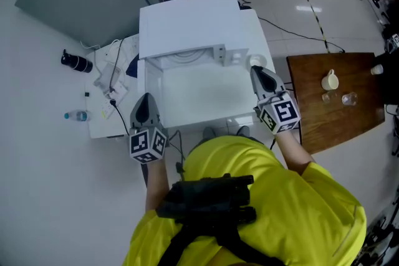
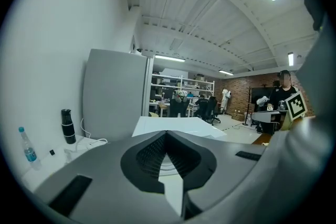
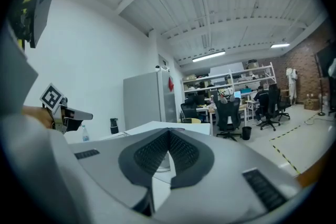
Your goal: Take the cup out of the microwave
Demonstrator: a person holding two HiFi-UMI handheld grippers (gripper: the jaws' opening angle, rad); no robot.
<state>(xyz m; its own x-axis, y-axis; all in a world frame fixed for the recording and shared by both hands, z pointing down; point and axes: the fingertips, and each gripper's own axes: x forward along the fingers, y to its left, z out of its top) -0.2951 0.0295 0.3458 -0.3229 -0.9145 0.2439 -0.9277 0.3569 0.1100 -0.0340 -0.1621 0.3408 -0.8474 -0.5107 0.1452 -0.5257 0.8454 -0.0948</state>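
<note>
Although no brand name or lettering can be read at this distance, black-and-white square patterns are shown on the left marker cube [image 1: 148, 145] and the right marker cube [image 1: 280, 114], and a blue label is seen on a small water bottle [image 1: 76, 115] stood on the white worktop [image 1: 100, 128]. A black flask [image 1: 76, 61] is stood farther back on the same worktop, among loose white cables [image 1: 111, 81]. The microwave [image 1: 190, 25] is seen from above as a plain white box set on that worktop, with its flat top turned to the head camera; its inside is not shown, so whether a cup is kept within cannot be told. A white cup [image 1: 330, 80] with a handle is stood upright on a brown wooden table [image 1: 312, 121] to the right, well apart from the microwave, with small clear glass items near it. The left tongs [image 1: 146, 98] are held by the near left corner of the white box and the right tongs [image 1: 257, 71] by its right side. In each gripper view the ribbed dark pads are seen pressed together at their tips, with nothing caught between them. Whether either pair touches the box cannot be told.
</note>
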